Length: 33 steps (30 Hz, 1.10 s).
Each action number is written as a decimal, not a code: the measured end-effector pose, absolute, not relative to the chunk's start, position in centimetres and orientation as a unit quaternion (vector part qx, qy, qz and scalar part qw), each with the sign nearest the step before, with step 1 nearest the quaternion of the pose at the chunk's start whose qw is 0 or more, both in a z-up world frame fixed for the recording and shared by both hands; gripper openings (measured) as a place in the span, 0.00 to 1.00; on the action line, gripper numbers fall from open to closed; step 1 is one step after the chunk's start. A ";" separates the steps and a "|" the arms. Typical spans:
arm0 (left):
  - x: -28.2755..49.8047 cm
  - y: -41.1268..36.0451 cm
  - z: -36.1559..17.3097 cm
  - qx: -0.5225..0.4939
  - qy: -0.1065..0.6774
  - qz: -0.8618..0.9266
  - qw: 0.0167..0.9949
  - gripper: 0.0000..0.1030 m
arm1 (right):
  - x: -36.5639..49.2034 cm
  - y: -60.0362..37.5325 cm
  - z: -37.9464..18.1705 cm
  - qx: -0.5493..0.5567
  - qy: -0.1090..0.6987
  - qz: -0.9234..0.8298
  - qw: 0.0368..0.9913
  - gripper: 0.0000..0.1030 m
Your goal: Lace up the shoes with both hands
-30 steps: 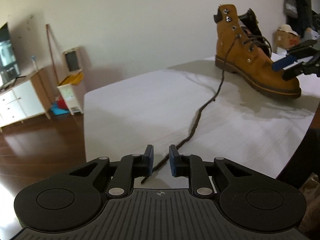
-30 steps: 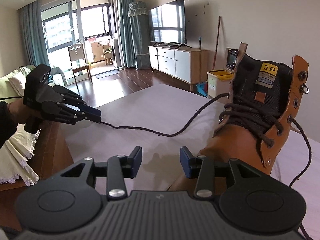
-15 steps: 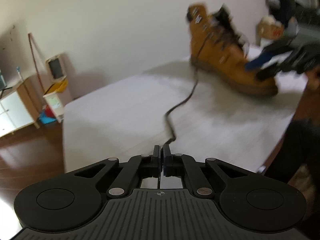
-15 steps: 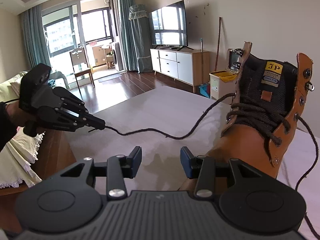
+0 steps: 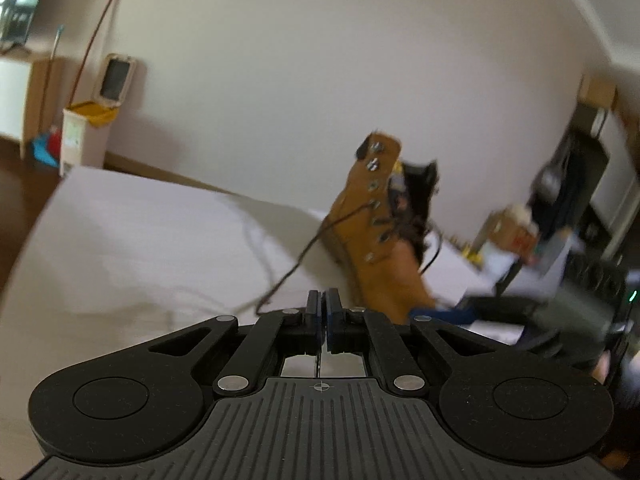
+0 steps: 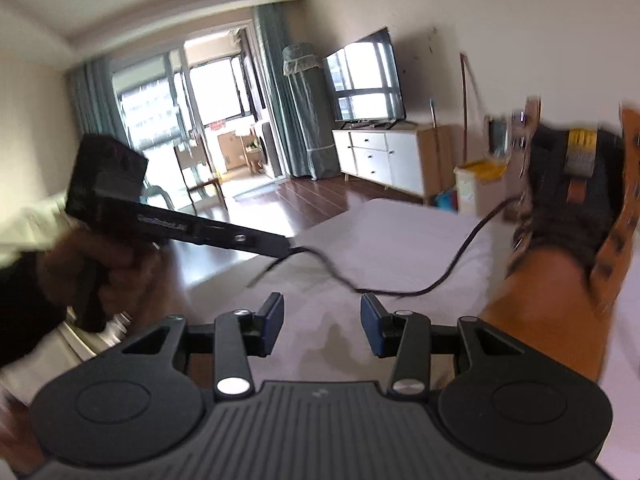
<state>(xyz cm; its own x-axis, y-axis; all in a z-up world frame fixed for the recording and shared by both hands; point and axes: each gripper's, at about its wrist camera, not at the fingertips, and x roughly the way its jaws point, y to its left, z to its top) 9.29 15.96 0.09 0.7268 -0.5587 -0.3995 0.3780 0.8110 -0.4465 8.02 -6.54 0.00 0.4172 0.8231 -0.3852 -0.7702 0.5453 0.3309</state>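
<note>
The tan boot (image 5: pixel 374 256) stands on the white-covered counter (image 5: pixel 132 248), its dark lace (image 6: pixel 452 268) trailing slack to the left hand-held gripper (image 6: pixel 289 249), clamped on it near the tip. The right hand-held gripper (image 6: pixel 322 328) waits apart, empty. Draw the lace taut gently, steadying the boot.

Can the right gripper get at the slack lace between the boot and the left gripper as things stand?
Probably yes. The right gripper has open jaws with nothing between them, and the lace sags just ahead of it, above the white cover, with nothing in between. The left gripper holds the lace's end.
</note>
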 end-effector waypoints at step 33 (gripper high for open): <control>9.1 10.4 -1.5 -0.038 0.294 -0.282 0.913 0.02 | 9.7 -10.4 -1.8 0.055 0.294 0.416 0.859 0.03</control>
<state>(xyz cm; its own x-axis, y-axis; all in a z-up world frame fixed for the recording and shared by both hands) 9.08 10.43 -1.55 0.6684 -0.5364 -0.5153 0.4918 0.8385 -0.2348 9.73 -10.45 -1.77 0.4815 0.7467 -0.4590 -0.6816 0.6482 0.3395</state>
